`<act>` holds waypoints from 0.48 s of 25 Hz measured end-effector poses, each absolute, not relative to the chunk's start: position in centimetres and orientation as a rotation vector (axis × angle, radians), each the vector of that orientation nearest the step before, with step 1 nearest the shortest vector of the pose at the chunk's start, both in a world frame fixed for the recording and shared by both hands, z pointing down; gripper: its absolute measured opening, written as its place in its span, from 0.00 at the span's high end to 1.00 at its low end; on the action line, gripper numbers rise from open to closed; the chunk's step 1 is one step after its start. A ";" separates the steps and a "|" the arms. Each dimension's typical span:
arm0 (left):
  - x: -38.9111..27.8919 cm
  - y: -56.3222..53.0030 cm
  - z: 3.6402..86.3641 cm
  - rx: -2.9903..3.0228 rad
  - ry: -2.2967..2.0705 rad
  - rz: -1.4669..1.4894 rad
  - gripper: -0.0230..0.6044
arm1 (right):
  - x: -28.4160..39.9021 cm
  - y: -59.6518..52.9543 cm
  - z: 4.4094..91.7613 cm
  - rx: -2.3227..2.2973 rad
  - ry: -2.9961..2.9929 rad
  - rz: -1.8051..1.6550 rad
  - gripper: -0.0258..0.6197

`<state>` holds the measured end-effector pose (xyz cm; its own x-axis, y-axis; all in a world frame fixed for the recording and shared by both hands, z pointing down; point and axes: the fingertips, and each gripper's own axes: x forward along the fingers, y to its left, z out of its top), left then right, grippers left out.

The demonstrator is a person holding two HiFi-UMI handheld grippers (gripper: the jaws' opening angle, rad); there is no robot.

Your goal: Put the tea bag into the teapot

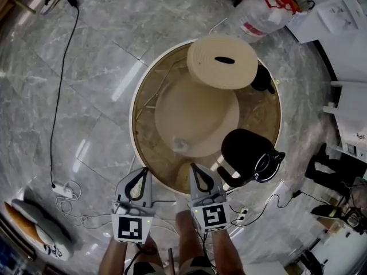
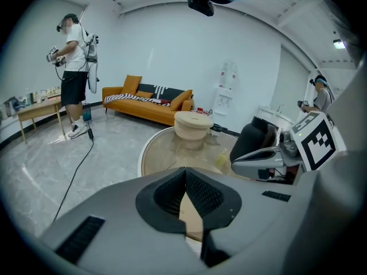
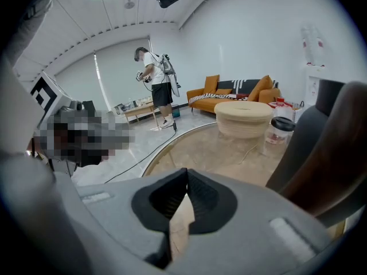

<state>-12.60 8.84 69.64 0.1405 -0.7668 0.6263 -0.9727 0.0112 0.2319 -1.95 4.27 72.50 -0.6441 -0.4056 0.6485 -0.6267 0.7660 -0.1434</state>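
Closed left gripper and right gripper hover at table rim.

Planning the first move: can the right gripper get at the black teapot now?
Probably yes: the right gripper is close beside the black teapot, and nothing stands between them, though its shut jaws must open first.

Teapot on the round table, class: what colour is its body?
Black. The rounded black teapot shows best in the head view.
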 end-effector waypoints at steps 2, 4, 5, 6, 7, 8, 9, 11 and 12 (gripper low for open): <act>-12.5 8.8 69.7 1.808 -1.665 0.432 0.94 | -2.1 4.1 73.1 0.783 -2.352 0.482 0.96; -12.4 8.8 69.8 1.808 -1.657 0.437 0.94 | -2.2 3.9 73.6 0.789 -2.343 0.479 0.96; -12.4 8.8 69.8 1.803 -1.656 0.433 0.94 | -2.3 3.8 73.8 0.788 -2.337 0.478 0.96; -12.3 8.8 69.9 1.797 -1.656 0.428 0.94 | -2.3 3.7 74.1 0.789 -2.336 0.477 0.96; -12.3 8.8 69.9 1.793 -1.655 0.425 0.94 | -2.4 3.6 74.3 0.790 -2.342 0.481 0.96; -12.2 8.8 70.0 1.790 -1.654 0.424 0.94 | -2.5 3.5 74.7 0.786 -2.348 0.491 0.91; -12.2 8.8 70.1 1.787 -1.652 0.426 0.94 | -2.6 3.4 75.1 0.780 -2.349 0.505 0.82; -12.3 8.9 70.3 1.788 -1.652 0.433 0.94 | -2.8 3.4 75.8 0.773 -2.342 0.524 0.81; -12.4 8.9 70.4 1.790 -1.652 0.435 0.94 | -2.9 3.4 76.2 0.768 -2.338 0.528 0.81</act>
<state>-12.37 8.89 70.44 0.1488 -0.7535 0.6404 -0.9712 0.0105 0.2381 -2.94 3.42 76.18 -0.6422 -0.3907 0.6595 -0.6362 0.7516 -0.1742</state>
